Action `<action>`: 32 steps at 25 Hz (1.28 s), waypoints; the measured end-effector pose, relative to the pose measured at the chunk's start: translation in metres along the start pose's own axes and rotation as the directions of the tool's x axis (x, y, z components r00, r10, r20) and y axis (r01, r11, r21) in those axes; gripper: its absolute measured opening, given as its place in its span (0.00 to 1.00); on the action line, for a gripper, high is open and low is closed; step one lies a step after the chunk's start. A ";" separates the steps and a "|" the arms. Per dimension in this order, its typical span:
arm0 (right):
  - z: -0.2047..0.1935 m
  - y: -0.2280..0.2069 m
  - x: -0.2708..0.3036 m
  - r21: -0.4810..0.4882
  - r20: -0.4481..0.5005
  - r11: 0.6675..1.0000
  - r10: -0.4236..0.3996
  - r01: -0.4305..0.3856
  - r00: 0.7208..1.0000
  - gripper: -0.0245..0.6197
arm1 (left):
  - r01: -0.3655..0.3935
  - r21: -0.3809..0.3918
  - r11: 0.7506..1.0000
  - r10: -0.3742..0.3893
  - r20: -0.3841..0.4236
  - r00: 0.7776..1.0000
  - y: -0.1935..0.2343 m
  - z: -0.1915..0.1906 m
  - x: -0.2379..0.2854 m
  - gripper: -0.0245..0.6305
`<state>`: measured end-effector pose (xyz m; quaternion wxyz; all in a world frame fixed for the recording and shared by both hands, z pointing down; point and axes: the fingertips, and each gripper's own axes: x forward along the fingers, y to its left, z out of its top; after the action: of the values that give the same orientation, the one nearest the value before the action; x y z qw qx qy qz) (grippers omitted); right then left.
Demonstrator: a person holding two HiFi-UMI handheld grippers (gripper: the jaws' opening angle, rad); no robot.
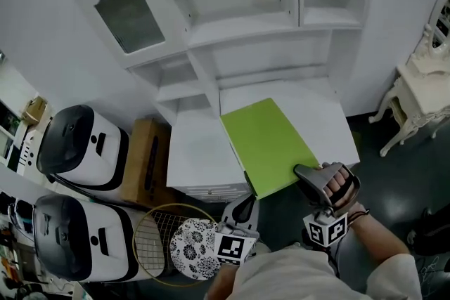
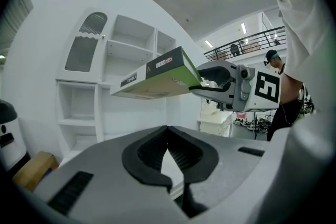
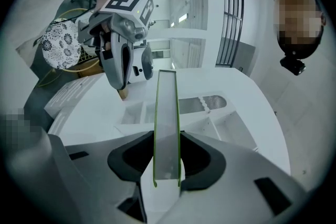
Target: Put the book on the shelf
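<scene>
A thin green book [image 1: 267,144] hangs flat over the white cabinet top [image 1: 200,144], in front of the white shelf unit [image 1: 239,28]. My right gripper [image 1: 304,172] is shut on the book's near right corner. In the right gripper view the book [image 3: 167,113] stands edge-on between the pads of that gripper [image 3: 167,136]. My left gripper [image 1: 245,206] sits low, by the book's near left edge and apart from it. Its jaws [image 2: 168,128] are shut on nothing. From there the book [image 2: 157,73] and the right gripper [image 2: 231,86] show up above.
Two white domed appliances [image 1: 84,147] [image 1: 67,239] stand on the floor at the left, beside a brown box [image 1: 144,161]. A racket [image 1: 158,235] with a patterned disc [image 1: 193,239] lies near my feet. A white ornate table [image 1: 422,91] stands at the right.
</scene>
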<state>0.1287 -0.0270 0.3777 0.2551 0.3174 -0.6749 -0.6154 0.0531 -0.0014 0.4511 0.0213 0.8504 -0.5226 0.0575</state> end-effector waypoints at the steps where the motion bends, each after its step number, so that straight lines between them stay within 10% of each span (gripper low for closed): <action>1: 0.003 0.000 0.009 0.001 0.002 1.000 -0.001 0.001 1.000 0.28 | 0.000 -0.001 1.000 0.000 -0.004 1.000 0.009 0.000 0.000 0.04; 32: 0.111 0.053 0.211 0.009 0.118 1.000 0.004 -0.005 0.993 0.28 | -0.150 -0.006 0.989 0.150 0.027 0.988 0.214 -0.022 -0.020 0.04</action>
<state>-0.1002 -0.1074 0.4077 0.2144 0.2802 -0.6924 -0.6293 -0.1487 -0.0783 0.4655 0.0114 0.8093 -0.5854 0.0465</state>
